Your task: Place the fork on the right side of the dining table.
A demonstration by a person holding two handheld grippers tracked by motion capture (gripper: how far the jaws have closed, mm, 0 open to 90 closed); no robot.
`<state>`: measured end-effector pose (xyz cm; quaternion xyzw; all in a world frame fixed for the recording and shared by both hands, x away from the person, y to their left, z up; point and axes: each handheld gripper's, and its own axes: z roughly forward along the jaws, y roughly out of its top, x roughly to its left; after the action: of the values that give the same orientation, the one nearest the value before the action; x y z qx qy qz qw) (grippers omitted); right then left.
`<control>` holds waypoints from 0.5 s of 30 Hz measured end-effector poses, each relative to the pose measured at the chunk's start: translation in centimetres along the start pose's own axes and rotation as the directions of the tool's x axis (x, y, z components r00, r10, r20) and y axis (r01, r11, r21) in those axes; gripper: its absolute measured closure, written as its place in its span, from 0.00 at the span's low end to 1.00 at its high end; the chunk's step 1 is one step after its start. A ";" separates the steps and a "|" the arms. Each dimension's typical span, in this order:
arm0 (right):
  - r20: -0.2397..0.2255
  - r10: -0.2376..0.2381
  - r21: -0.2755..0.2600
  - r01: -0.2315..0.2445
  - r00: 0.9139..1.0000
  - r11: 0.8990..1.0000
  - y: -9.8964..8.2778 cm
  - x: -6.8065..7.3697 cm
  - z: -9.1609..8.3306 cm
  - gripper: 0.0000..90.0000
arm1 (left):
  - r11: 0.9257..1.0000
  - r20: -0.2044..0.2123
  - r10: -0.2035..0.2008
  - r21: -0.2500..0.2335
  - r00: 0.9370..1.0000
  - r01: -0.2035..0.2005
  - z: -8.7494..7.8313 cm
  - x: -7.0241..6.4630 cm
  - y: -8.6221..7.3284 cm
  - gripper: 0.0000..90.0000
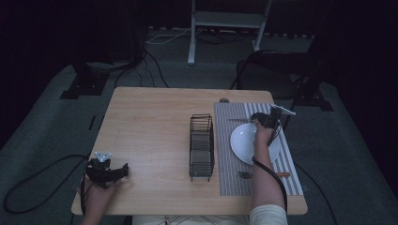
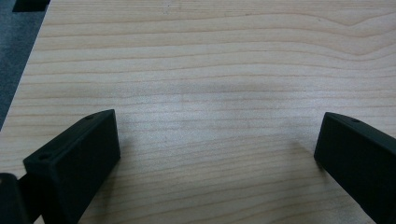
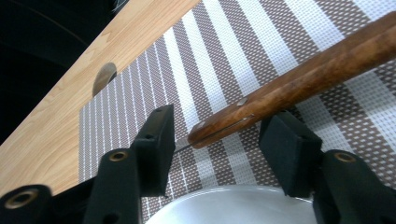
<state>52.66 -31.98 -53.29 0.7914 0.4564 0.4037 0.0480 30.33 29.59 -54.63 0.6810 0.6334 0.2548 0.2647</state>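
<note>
A wooden-handled utensil (image 3: 299,84) lies on the striped placemat (image 3: 224,60), its metal part running between the jaws of my right gripper (image 3: 219,144). The jaws stand open on either side of the handle's end, with gaps to both pads. In the high view the right gripper (image 1: 259,117) hovers at the far edge of the white plate (image 1: 241,140), whose rim (image 3: 224,205) shows just below the jaws. My left gripper (image 1: 123,169) rests near the table's front left corner. It is open (image 2: 217,144) over bare wood, with nothing between its jaws.
A black wire rack (image 1: 202,147) stands in the middle of the table, left of the placemat (image 1: 227,178). A fork (image 1: 245,175) and another wooden-handled piece (image 1: 283,174) lie on the mat's near end. A small round object (image 1: 224,100) sits at the table's far edge.
</note>
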 end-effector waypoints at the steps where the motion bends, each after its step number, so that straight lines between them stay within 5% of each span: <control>1: -0.008 -0.003 0.005 0.003 1.000 1.000 0.1 0.0 0.0 0.48 | 1.000 0.000 0.000 0.000 1.000 0.000 0.0 0.0 0.0 0.00; 9: 0.035 -0.094 0.051 0.092 0.995 0.994 0.7 0.4 0.0 0.50 | 1.000 0.000 0.000 0.000 1.000 0.000 0.0 0.0 0.0 0.00; 13: 0.065 -0.102 0.025 0.100 0.993 0.995 0.7 0.1 -0.2 0.79 | 1.000 -0.001 -0.001 0.000 1.000 0.001 0.0 0.0 0.0 0.00; 15: 0.058 -0.110 0.031 0.109 0.992 0.994 0.7 0.0 0.0 0.75 | 1.000 -0.001 -0.002 0.000 1.000 0.002 0.0 0.0 0.0 0.00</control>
<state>53.15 -32.37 -53.01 0.7774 0.5031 0.3705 0.0727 30.33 29.57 -54.62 0.6804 0.6342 0.2549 0.2643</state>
